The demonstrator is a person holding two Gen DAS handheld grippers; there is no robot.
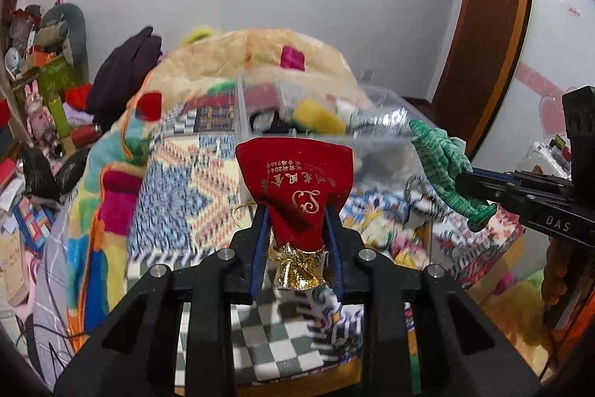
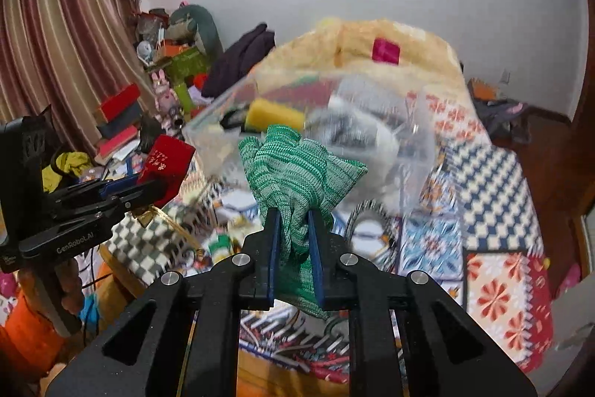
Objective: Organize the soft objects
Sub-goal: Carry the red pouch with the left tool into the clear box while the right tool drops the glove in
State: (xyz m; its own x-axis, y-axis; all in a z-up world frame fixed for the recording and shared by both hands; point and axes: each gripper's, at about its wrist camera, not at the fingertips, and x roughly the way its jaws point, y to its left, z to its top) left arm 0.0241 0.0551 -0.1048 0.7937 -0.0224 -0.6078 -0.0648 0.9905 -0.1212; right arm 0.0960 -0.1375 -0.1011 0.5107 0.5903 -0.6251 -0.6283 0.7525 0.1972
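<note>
My left gripper (image 1: 295,216) is shut on a red velvet pouch (image 1: 295,177) with gold lettering and a gold neck, held in the air above the bed. It also shows in the right wrist view (image 2: 165,160) at the left. My right gripper (image 2: 292,214) is shut on a crumpled green knit cloth (image 2: 293,173), which also shows in the left wrist view (image 1: 442,162) at the right. A clear plastic box (image 1: 372,133) with soft things inside, among them a yellow sponge (image 2: 275,116), stands on the bed just beyond both grippers.
The bed is covered with patterned quilts (image 2: 494,185) and a folded beige blanket (image 1: 230,62) at the back. A dark garment (image 1: 126,73) lies at the back left. Cluttered shelves and boxes (image 1: 41,92) stand at the left. A wooden door (image 1: 483,25) is at the right.
</note>
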